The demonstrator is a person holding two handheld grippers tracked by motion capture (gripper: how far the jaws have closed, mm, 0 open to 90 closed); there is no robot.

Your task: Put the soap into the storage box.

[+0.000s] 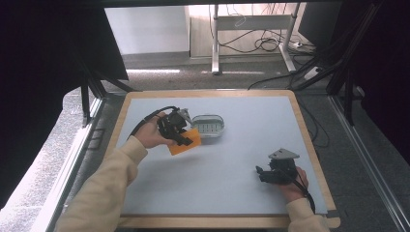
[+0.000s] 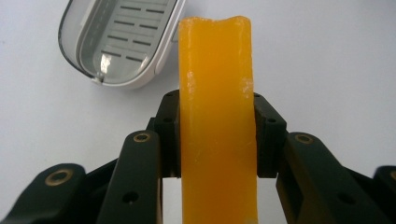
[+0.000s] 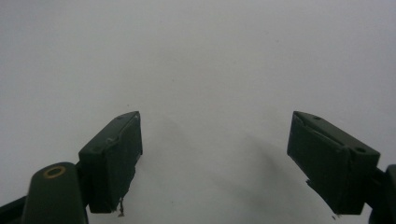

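Orange soap bar pinched in the left gripper, dish waiting just behind it.

Nearest, down at the right front of the table [image 1: 145, 203]: right gripper [image 1: 263, 174] idling low over the mat, jaws wide apart, nothing between them, just bare grey surface past the tips in the right gripper view. Further in, left gripper [image 2: 217, 135] clamped on the soap [image 2: 217, 116], pads squeezing the two broad faces about mid-length, bar sticking out past the tips and held just off the table. Looks like a stiff, waxy block, probably a bit heavy for its size and slick, so likely to slide if gripped by the edges; flat faces seem the safer hold, and a hard squeeze might dent it. Just beyond, the dish [image 2: 121, 42] sitting open, slotted tray inside, empty, right beside the bar's far end.
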